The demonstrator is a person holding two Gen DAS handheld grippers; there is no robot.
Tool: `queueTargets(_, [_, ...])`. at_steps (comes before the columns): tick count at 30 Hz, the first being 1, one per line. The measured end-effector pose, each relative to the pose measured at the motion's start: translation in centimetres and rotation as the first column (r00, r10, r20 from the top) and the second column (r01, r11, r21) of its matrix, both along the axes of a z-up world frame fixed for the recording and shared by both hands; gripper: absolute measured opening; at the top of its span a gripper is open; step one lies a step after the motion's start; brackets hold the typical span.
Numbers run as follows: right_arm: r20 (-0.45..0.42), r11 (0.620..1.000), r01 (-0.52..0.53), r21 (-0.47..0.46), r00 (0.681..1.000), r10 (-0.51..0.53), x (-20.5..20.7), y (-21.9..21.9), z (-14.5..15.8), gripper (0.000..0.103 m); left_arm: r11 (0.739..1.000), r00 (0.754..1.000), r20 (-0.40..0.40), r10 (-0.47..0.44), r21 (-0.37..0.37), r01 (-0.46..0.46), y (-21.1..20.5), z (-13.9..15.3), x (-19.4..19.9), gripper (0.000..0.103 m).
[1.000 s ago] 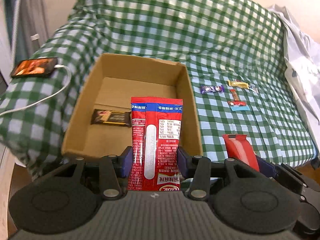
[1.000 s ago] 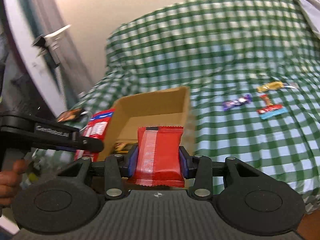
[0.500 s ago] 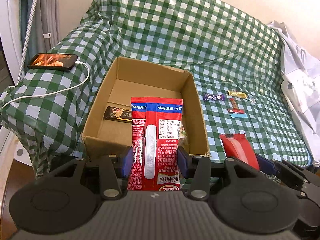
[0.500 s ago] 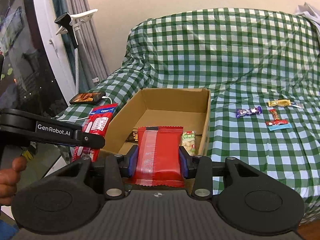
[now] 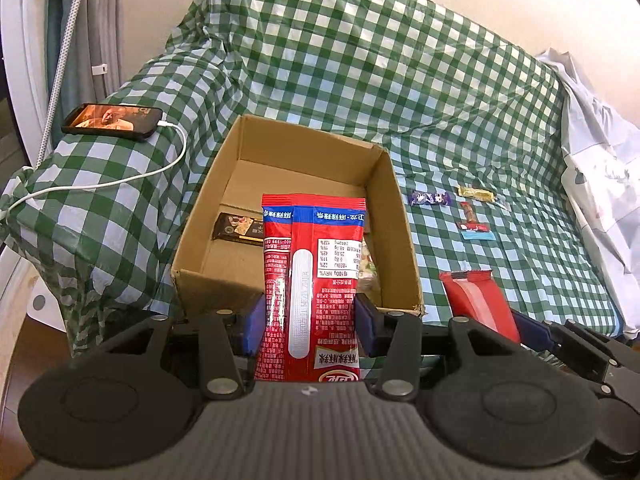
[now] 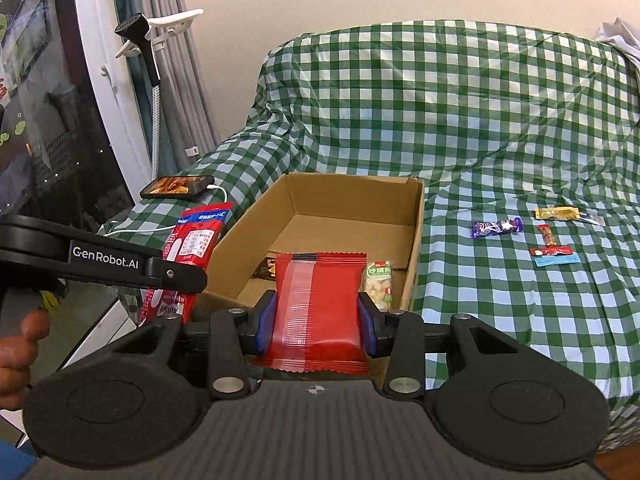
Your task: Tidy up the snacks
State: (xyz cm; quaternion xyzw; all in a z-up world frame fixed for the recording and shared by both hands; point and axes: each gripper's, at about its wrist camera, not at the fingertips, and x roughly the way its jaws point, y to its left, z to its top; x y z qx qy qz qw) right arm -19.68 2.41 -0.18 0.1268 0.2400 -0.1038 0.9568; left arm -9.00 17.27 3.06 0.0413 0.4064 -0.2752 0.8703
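My left gripper [image 5: 310, 320] is shut on a tall red and blue snack packet [image 5: 314, 280], held upright before the near wall of an open cardboard box [image 5: 292, 152] on the checked sofa. My right gripper [image 6: 316, 322] is shut on a red wafer packet [image 6: 318, 304], just short of the box's [image 6: 416, 224] near right corner. Inside the box lie a dark bar [image 5: 238, 230] and a small green and white snack pack [image 6: 380, 284]. The left gripper and its packet [image 6: 196, 240] show at the left of the right wrist view.
Several small sweets lie on the sofa seat right of the box: a purple one [image 6: 496, 227], a yellow one [image 6: 558, 213], a red and blue pair [image 6: 552, 251]. A phone [image 5: 114, 120] on a white cable rests on the left armrest. A white cloth [image 5: 600, 176] lies at the right.
Both grippers have drawn back and risen from the box with their packets still held. The box now looks smaller and farther in both views.
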Motion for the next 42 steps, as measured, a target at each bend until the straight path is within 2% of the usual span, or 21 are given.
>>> queueTargets(26, [-0.045,1.0,-0.009,0.015,0.999,0.01,0.8,-0.4,-0.9,0.044,1.0,1.0,-0.023,0.016,0.01,-0.016,-0.5,-0.9,1.1,0.051])
queueTargets(42, [-0.09,1.0,0.015,0.009,0.996,-0.014,2.9,-0.5,-1.3,0.044,0.999,0.998,-0.052,0.046,0.017,-0.045,-0.9,-1.7,4.1,0.051])
